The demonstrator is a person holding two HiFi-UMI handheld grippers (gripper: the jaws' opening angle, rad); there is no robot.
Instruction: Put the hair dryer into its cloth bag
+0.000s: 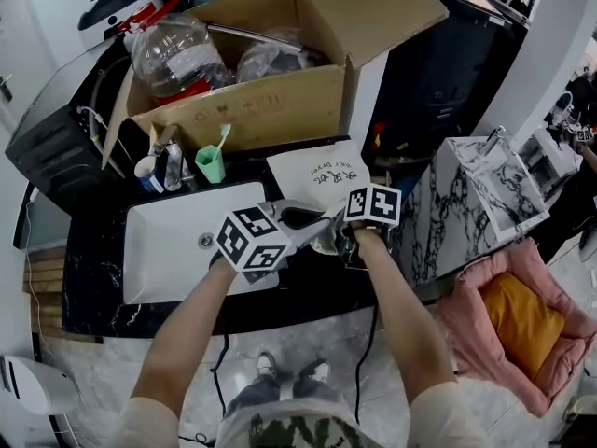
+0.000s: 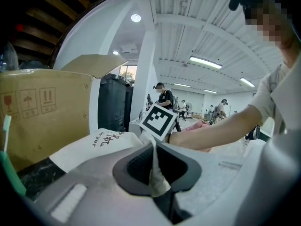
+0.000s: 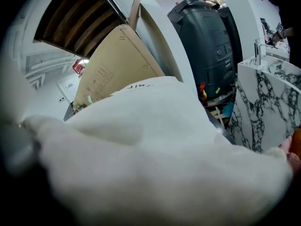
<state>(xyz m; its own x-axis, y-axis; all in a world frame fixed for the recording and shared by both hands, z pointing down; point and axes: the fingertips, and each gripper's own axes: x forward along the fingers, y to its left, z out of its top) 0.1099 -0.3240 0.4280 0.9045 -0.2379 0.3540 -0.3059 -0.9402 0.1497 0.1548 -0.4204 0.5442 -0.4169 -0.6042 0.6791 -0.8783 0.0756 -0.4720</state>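
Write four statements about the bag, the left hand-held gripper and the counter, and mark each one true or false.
1. The left hand-held gripper is shut on an edge of the white cloth bag. True.
2. The cardboard box is closed. False: its flaps stand open, with plastic bottles showing inside.
3. A green cup with a toothbrush in it stands between the sink and the cardboard box. True.
4. The cloth bag is plain, with no print. False: it bears dark lettering.
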